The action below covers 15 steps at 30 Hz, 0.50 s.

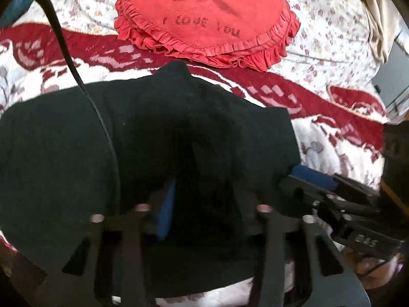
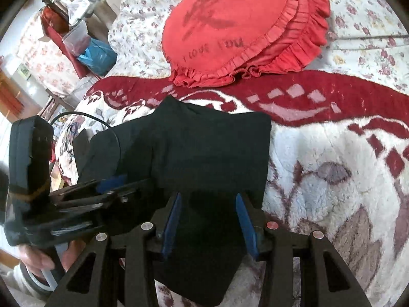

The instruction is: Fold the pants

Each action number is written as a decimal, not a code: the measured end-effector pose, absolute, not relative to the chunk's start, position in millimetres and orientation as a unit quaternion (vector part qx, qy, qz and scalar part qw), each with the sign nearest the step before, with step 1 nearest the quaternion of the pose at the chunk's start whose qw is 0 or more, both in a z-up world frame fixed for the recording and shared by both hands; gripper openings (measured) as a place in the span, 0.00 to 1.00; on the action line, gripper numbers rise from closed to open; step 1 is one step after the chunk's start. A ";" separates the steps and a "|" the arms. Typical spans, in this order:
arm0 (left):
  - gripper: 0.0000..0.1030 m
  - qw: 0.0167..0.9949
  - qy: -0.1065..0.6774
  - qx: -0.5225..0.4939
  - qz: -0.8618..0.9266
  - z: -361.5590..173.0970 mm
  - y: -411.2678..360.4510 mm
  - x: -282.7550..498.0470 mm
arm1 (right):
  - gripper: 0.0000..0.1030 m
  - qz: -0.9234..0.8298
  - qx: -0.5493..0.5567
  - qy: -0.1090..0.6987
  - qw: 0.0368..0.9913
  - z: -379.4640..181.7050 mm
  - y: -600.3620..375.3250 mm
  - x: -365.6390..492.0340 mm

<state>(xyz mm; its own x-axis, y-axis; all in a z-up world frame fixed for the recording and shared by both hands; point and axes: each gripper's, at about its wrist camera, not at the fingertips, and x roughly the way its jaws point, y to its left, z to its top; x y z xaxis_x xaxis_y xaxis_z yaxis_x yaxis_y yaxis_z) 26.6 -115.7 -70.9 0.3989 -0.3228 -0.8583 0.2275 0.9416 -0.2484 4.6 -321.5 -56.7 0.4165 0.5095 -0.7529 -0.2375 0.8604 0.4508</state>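
The black pants lie bunched in a folded bundle on the red and white blanket. My left gripper is over the near edge of the bundle; its blue pads stand apart and black cloth covers the gap, one pad showing. In the right wrist view the pants lie under my right gripper, whose blue pads stand apart with black cloth between them. The left gripper shows at the left, at the bundle's left edge.
A red frilled heart cushion lies just beyond the pants on a floral quilt. A black cable crosses the pants. Bags and furniture stand left of the bed.
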 end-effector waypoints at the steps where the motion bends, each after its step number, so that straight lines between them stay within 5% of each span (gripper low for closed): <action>1: 0.26 0.837 0.520 -0.046 -0.167 -69.0 -115.5 27.3 | 0.42 0.225 0.136 0.491 0.831 -56.4 -321.2 1.2; 5: 0.09 0.837 0.511 -0.065 -0.183 -53.4 -103.3 31.1 | 0.42 0.229 0.131 0.477 0.838 -42.0 -320.8 -3.4; 15: 0.06 0.837 0.518 -0.079 -0.156 -58.1 -72.8 27.7 | 0.42 0.240 0.110 0.484 0.834 -40.9 -297.3 2.1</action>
